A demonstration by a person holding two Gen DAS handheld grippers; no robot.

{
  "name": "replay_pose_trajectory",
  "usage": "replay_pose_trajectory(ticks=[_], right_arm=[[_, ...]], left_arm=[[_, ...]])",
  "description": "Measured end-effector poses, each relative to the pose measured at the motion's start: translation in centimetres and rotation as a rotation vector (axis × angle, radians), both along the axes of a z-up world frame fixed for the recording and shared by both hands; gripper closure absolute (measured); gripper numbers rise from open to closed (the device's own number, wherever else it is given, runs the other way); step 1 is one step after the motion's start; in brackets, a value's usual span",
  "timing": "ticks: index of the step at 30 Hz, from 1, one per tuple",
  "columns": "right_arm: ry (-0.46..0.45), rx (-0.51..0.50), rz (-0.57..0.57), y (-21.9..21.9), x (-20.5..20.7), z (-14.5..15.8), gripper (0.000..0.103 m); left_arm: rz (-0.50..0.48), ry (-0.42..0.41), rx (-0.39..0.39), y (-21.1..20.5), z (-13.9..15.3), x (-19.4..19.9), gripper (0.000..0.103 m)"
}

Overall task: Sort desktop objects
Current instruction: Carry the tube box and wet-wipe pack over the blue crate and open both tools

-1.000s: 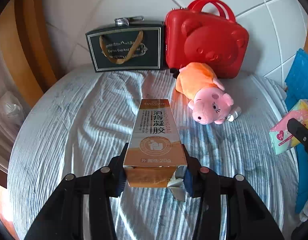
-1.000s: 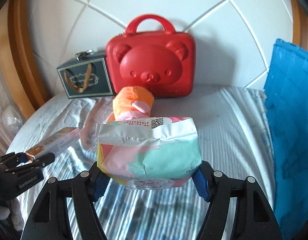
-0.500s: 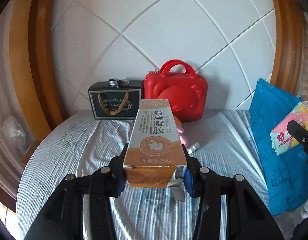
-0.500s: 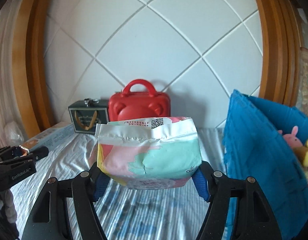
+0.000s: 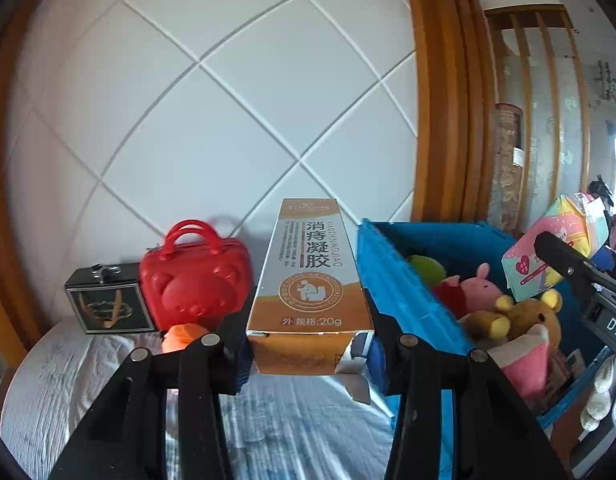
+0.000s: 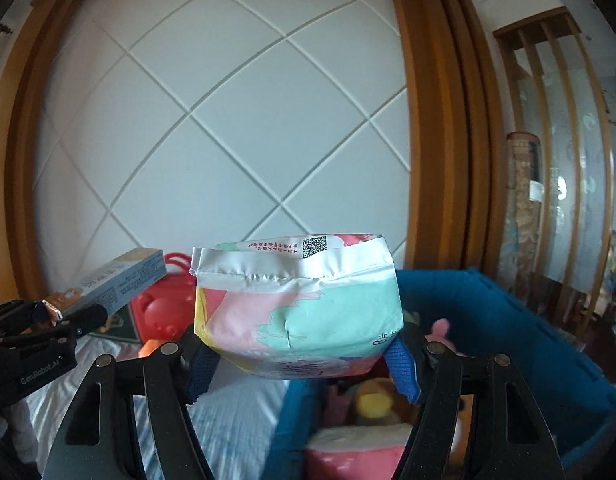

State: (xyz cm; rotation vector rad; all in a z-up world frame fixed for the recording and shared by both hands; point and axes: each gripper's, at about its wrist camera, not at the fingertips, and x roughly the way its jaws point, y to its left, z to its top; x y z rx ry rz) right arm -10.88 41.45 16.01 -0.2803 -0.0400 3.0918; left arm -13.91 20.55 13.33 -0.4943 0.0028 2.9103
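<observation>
My left gripper [image 5: 309, 354] is shut on an orange and white ointment box [image 5: 311, 280] and holds it in the air, left of the blue storage bin [image 5: 391, 276]. My right gripper [image 6: 300, 364] is shut on a pastel pink and green packet [image 6: 298, 312], held above the bin's near left wall [image 6: 507, 320]. The packet [image 5: 551, 252] and right gripper also show at the right of the left wrist view. The ointment box [image 6: 120, 284] and left gripper [image 6: 48, 320] show at the left of the right wrist view.
The bin holds plush toys: a pink pig [image 5: 481, 290], a brown bear [image 5: 535, 316] and a green one [image 5: 425, 270]. A red bear case [image 5: 196, 284], a dark gift box [image 5: 106, 306] and an orange plush [image 5: 180, 336] sit on the striped cloth [image 5: 68, 376] by the tiled wall.
Both grippers have risen and swung right with their loads. The bin's inside and its plush toys have come into view, and the red case now sits lower and further left.
</observation>
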Motion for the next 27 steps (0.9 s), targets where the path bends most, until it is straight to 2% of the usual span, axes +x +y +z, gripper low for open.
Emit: replay_pose_trajectory(ticks=[7,14,21,27], right_arm=[[-0.014,-0.004,-0.171,9.2,1.9,0.0,0.032],[-0.099,-0.007,-0.304,16.2,1.4,-2.7,0.032],[-0.193,-0.023,-0.375,20.2,-0.2,-5.7,0.032],[-0.255,-0.104,-0.376,21.8,-1.4,-7.1,0.032]], left_arm=[[-0.171,0.007,-0.024,11.7,1.7,-1.0,0.058],[-0.292,-0.072,-0.046,20.6,1.1,-2.3,0.058],[-0.367,-0.151,-0.1,25.2,-0.7,-3.2,0.058],[-0.377,-0.169,-0.131,26.6,-1.3,-3.6,0.058]])
